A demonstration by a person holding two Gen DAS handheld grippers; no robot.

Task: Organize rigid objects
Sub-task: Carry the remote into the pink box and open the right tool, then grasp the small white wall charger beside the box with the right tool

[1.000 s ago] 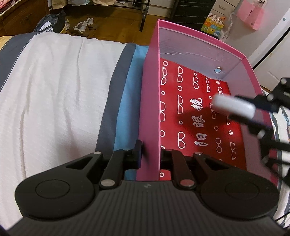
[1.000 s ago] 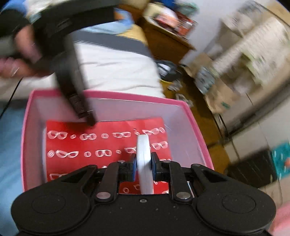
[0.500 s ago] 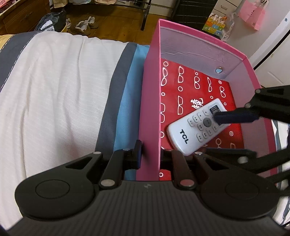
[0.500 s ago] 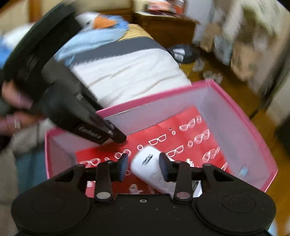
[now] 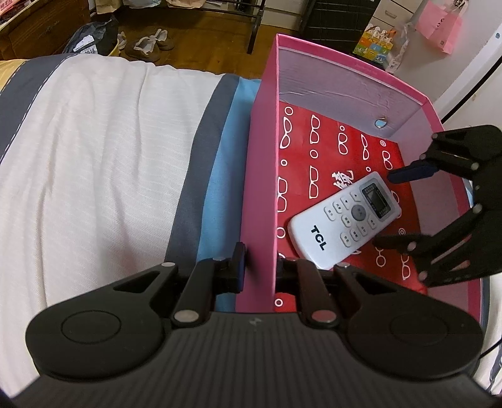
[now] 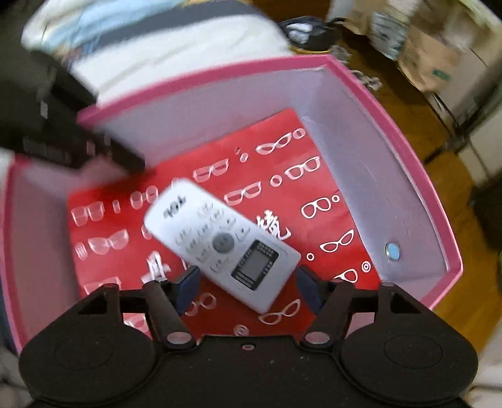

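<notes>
A white TCL remote [image 5: 345,219] lies face up on the red glasses-print paper [image 5: 313,150] at the bottom of the pink box [image 5: 260,175]. My left gripper [image 5: 260,266] is shut on the box's near side wall, one pad outside and one inside. My right gripper [image 5: 404,207] reaches in from the right with its jaws opening. In the right wrist view the remote [image 6: 219,241] has its screen end between the spread pads of that gripper [image 6: 248,284], with a gap on each side. The box rim [image 6: 408,150] surrounds it.
The box sits on a bed with a white, grey and blue striped cover [image 5: 109,157]. A small metal stud [image 5: 381,122] shows on the box's far wall. Beyond the bed are a wooden floor with shoes [image 5: 150,47] and a pink bag [image 5: 439,28].
My right gripper went from shut on the upright remote to open. The remote came down and now lies flat on the red paper. My left gripper kept its hold on the wall.
</notes>
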